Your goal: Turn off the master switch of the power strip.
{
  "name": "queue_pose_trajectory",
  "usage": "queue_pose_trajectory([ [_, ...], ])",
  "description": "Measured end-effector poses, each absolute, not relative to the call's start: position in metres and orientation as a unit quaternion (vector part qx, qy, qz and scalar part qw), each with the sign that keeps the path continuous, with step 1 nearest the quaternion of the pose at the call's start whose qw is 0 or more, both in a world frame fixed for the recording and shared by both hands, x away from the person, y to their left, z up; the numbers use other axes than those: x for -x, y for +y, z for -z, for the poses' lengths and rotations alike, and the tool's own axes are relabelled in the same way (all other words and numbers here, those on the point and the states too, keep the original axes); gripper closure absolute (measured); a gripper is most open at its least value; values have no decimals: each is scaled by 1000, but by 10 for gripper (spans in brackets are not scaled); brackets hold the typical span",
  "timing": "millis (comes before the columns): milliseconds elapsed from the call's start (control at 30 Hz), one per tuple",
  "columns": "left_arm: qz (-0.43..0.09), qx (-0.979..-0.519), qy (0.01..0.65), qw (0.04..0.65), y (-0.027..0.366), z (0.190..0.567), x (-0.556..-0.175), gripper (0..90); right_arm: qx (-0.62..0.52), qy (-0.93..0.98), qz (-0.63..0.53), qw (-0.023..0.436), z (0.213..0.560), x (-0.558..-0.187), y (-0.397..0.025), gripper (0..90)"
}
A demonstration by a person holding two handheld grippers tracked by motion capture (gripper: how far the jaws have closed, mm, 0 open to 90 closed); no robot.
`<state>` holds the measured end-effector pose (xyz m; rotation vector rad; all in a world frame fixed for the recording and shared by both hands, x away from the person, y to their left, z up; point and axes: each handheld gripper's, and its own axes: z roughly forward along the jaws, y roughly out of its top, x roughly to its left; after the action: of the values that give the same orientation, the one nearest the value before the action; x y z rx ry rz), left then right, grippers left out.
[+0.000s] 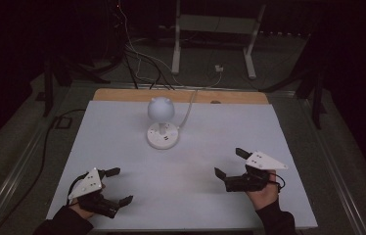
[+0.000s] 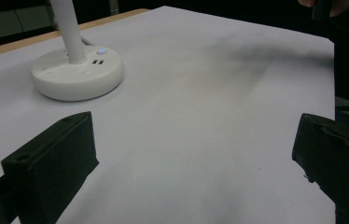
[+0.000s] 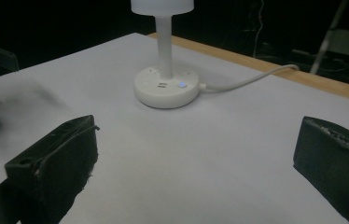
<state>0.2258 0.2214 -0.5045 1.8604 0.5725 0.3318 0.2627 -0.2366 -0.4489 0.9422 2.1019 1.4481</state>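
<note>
- From the high view, I had my left gripper [image 1: 115, 186] low at the near left of the white table [image 1: 220, 122] and my right gripper [image 1: 230, 164] at the near right, both well apart from the small white lamp [image 1: 161, 122] standing toward the far middle. Nothing had been touched yet, as I judged it; all the work on the lamp was still ahead.
- In that same view the lamp showed a rounded, matte dome shade on a thin stem over a flat round base, with a pale cable [image 1: 189, 108] trailing off the far wooden edge [image 1: 122, 95]. The room around was dark, the lamp seemingly unlit.
- In the left gripper view, my jaws stood spread wide with bare table between them, holding nothing. The lamp base [image 2: 77, 72] lay ahead to the left: smooth, glossy plastic, a disc with rounded edges, a small bluish button [image 2: 101, 51] and two slots on top. The jaw blocks looked dull, black and faintly rough.
- In the right gripper view, my jaws were likewise wide apart and empty. The base [image 3: 166, 87] sat ahead, its button [image 3: 181, 85] glowing faintly, the cylindrical stem [image 3: 164, 46] rising straight to the shade's lower rim, the cable curving off right over the smooth matte tabletop.
</note>
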Motion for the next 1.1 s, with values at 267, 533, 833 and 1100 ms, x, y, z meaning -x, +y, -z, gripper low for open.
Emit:
queue_pose_trajectory([
  [267, -138, -786, 243, 551, 221, 505, -226, 4, -332, 759, -525, 195, 445, -277, -226, 0],
  [533, -137, -785, 241, 555, 221, 504, -226, 4, -316, 767, -523, 196, 437, -292, -210, 0],
  [833, -136, -785, 240, 555, 221, 504, -226, 3, -302, 777, -518, 193, 434, -308, -193, 0],
  [1100, -136, -785, 238, 555, 221, 504, -226, 4, -294, 785, -514, 182, 435, -320, -177, 0],
])
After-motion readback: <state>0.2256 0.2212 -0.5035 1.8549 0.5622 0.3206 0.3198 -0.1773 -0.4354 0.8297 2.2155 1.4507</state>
